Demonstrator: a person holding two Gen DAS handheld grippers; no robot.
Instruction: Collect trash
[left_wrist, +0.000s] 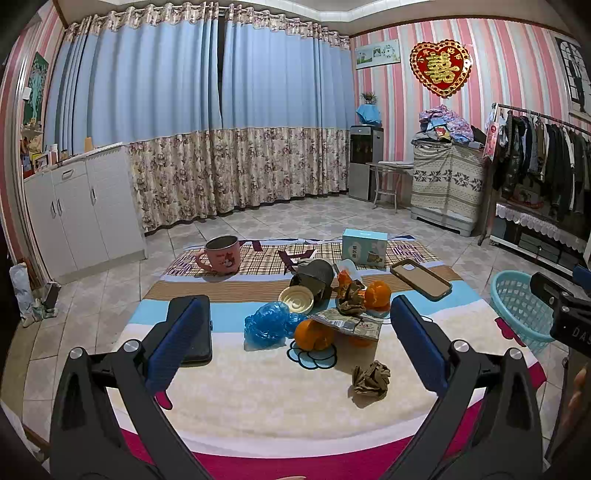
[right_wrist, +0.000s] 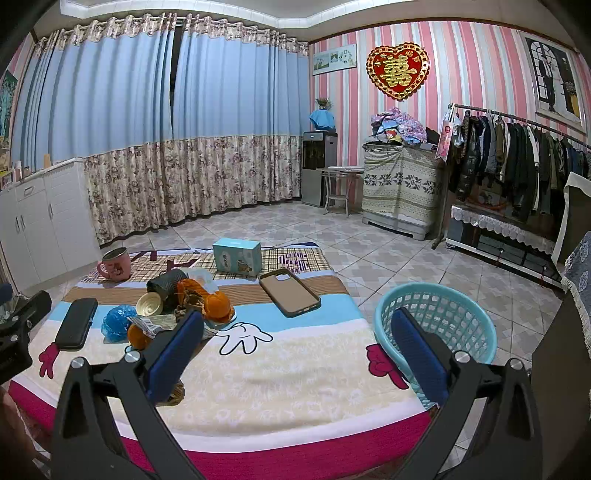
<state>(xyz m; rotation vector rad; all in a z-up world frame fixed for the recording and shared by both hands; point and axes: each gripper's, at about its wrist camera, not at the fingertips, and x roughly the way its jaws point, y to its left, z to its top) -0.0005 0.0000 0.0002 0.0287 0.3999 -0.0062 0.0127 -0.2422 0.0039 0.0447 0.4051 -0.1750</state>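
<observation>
A trash pile lies mid-blanket: a crumpled brown paper ball (left_wrist: 370, 378), a blue plastic bag (left_wrist: 266, 325), orange peels (left_wrist: 314, 334), a torn wrapper (left_wrist: 351, 322) and a tipped dark can with a cream lid (left_wrist: 296, 300). A light blue mesh basket (right_wrist: 437, 325) stands at the blanket's right edge, also in the left wrist view (left_wrist: 517, 306). My left gripper (left_wrist: 295, 343) is open and empty, above the near blanket facing the pile. My right gripper (right_wrist: 295, 347) is open and empty, its right finger in front of the basket. The pile shows in the right wrist view (right_wrist: 177, 306).
On the blanket lie a pink mug (left_wrist: 221, 254), a teal box (left_wrist: 364, 247), a brown phone case (left_wrist: 420, 277) and a black case (left_wrist: 197, 332). White cabinets (left_wrist: 74, 206) stand left, a clothes rack (right_wrist: 517, 155) right, tiled floor around.
</observation>
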